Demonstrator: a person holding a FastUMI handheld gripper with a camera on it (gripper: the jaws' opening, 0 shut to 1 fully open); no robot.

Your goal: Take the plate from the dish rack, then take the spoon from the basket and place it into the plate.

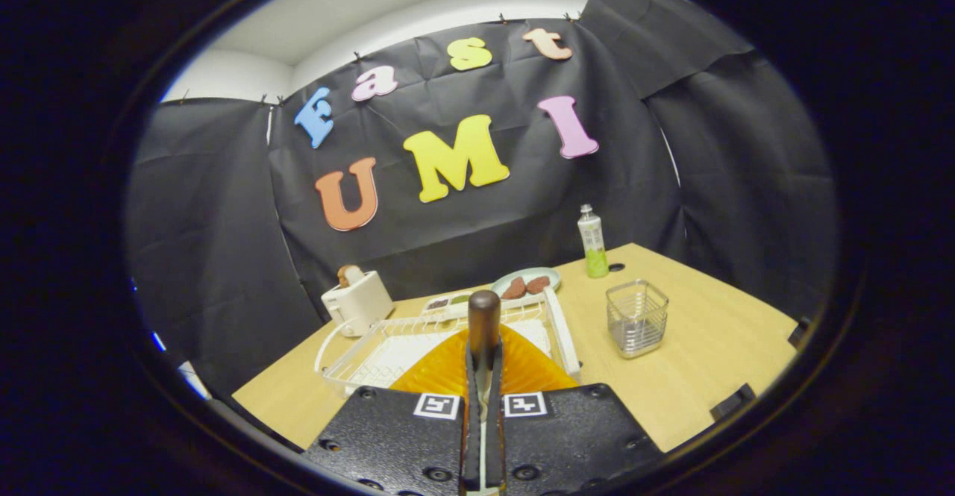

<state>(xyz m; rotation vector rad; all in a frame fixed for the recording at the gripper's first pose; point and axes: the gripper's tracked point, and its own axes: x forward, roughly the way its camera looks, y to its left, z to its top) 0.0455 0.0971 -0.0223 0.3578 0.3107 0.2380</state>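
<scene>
Gripping a spoon (483, 317), your gripper (483, 377) has both fingers pressed together on its stem, with the brown rounded handle end standing up just above the fingertips. Directly beneath and ahead of the fingers lies the orange ribbed plate (448, 368), spreading out to both sides of them, so the spoon sits over the plate's middle; you cannot tell from here whether the spoon's lower end touches it. The plate seems to rest at the near end of the white wire dish rack (373, 339), which runs back toward the far edge of the bench (709, 347). To the right of the fingers, well apart from the plate, stands the wire mesh basket (636, 318) on bare bench. Beyond the rack you have a white toaster (358, 300) near the far left corner, a pale plate of brown food (526, 283) behind the rack, and a bottle (593, 242) at the far edge.
</scene>
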